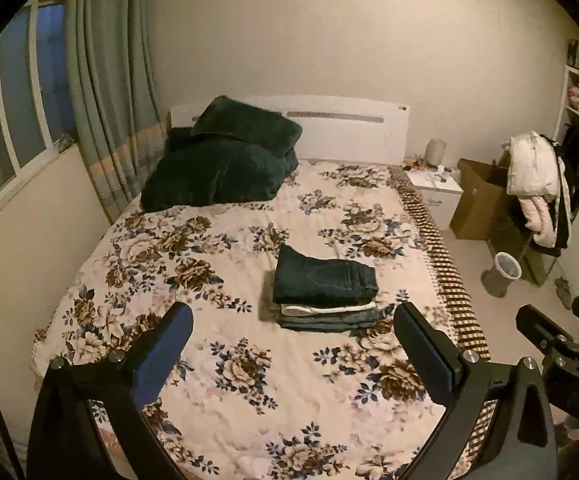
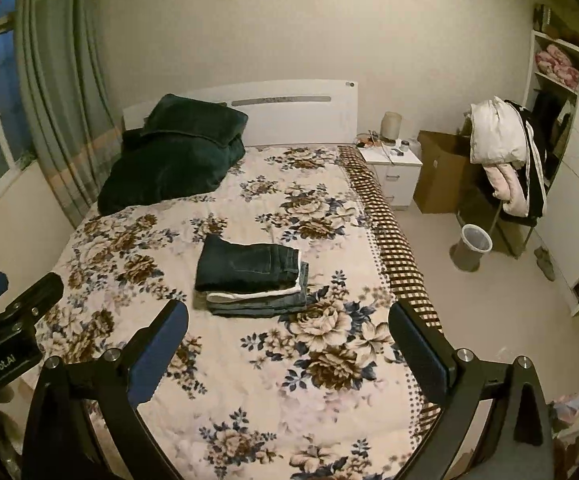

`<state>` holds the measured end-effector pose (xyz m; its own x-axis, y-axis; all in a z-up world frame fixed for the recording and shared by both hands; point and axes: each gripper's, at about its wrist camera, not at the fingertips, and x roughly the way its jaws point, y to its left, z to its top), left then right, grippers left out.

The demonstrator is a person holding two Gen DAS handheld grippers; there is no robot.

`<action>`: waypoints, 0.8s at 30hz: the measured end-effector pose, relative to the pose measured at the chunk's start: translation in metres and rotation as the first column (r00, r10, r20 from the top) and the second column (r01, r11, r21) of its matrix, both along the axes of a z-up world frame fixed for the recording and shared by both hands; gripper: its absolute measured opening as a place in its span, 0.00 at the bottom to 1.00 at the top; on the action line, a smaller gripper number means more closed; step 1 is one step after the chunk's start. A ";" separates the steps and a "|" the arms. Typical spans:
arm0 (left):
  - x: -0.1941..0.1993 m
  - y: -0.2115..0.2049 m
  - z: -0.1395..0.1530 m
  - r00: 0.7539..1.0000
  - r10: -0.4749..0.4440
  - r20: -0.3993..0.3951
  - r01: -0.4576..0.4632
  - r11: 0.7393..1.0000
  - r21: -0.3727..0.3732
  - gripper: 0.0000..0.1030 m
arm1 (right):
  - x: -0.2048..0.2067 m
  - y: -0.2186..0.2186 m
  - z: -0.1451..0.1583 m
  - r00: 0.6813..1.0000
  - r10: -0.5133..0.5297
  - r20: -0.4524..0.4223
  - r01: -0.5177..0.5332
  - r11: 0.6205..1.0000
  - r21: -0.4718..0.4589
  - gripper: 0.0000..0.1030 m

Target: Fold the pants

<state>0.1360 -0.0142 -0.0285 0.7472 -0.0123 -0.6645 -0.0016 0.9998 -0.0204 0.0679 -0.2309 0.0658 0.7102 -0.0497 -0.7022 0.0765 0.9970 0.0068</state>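
Observation:
A stack of folded pants [image 1: 325, 292] lies on the floral bedspread [image 1: 229, 360] near the bed's middle, dark jeans on top, a white pair and a blue pair under them. It also shows in the right wrist view [image 2: 251, 276]. My left gripper [image 1: 293, 322] is open and empty, held above the bed in front of the stack, apart from it. My right gripper [image 2: 289, 320] is open and empty too, beside the left one, which shows at the left edge [image 2: 5, 320].
A dark green blanket [image 1: 225, 160] is heaped at the headboard. A window and curtain [image 1: 101, 80] are on the left. On the right stand a white nightstand [image 2: 393, 168], a cardboard box [image 2: 437, 172], a chair with clothes [image 2: 505, 152], a bin [image 2: 473, 246] and shelves [image 2: 557, 64].

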 end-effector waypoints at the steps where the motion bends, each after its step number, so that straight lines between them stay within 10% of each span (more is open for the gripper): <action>1: 0.006 -0.001 -0.004 1.000 0.005 0.005 -0.005 1.000 0.006 1.00 | 0.007 -0.001 -0.004 1.000 -0.003 0.002 0.003 1.000 -0.005 0.99; 24: 0.092 -0.009 -0.061 0.995 0.020 -0.102 -0.014 0.998 0.061 1.00 | 0.143 0.004 -0.096 0.993 -0.018 -0.115 0.015 1.000 -0.026 0.99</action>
